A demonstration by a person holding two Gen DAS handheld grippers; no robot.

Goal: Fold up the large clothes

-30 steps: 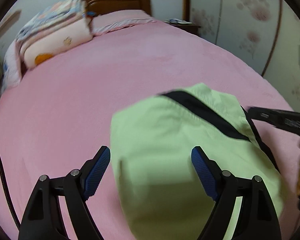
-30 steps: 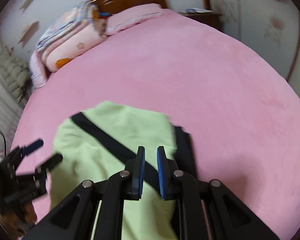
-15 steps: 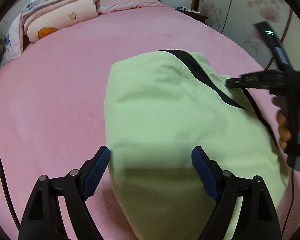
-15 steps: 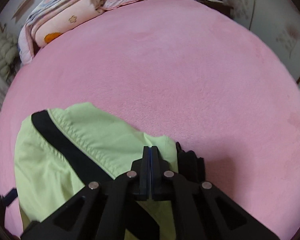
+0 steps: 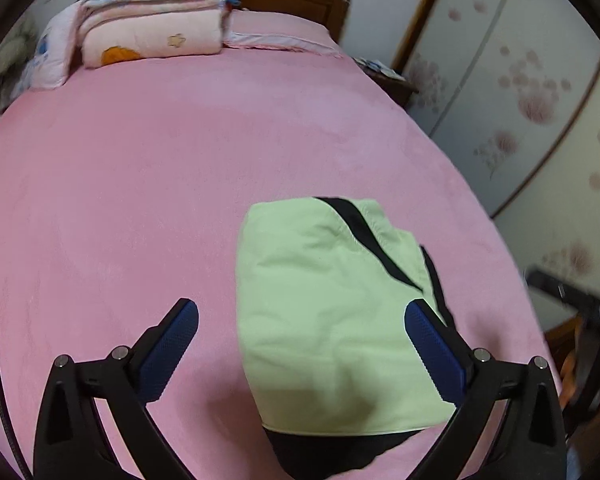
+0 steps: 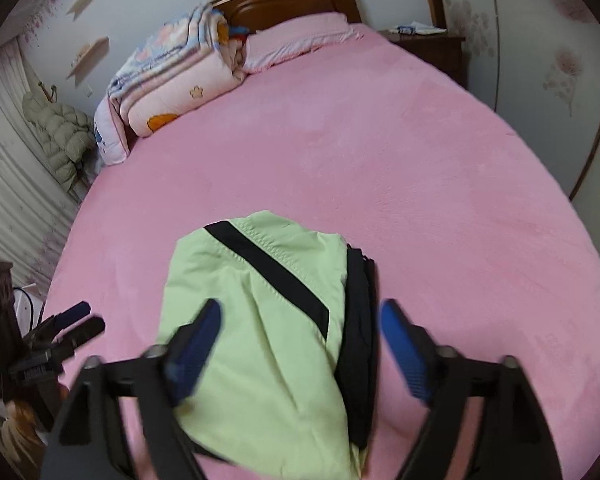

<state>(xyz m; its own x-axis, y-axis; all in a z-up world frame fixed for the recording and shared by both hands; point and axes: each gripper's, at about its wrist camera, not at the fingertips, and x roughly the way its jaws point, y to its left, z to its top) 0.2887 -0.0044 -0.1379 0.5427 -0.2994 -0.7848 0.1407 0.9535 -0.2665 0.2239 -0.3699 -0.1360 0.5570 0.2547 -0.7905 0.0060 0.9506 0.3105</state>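
Green jacket (image 5: 332, 312) lies folded in a small bundle on the pink bed (image 5: 140, 184), near the front edge of the bed. A black stripe (image 6: 268, 268) runs slantwise across its top, and black cloth (image 6: 360, 344) peeks out on its right side and under its near end. The bundle's long side points away from the person, toward the headboard (image 6: 284, 0).

Both tongs hang over the near end of the bundle. The left tongs (image 5: 300, 344) are spread wide and hold nothing; the bundle sits a bit to their right. The right tongs (image 6: 300, 352) are also spread wide and hold nothing, with the bundle right between the two blue pads (image 6: 404, 354). So I think the right hand is the better one to touch it next.

Half a second ago the right tongs were pinched tight at the jacket's right edge. Now they have let go and pulled back. The left tongs have stayed wide apart and have backed off too, so the bundle looks smaller.
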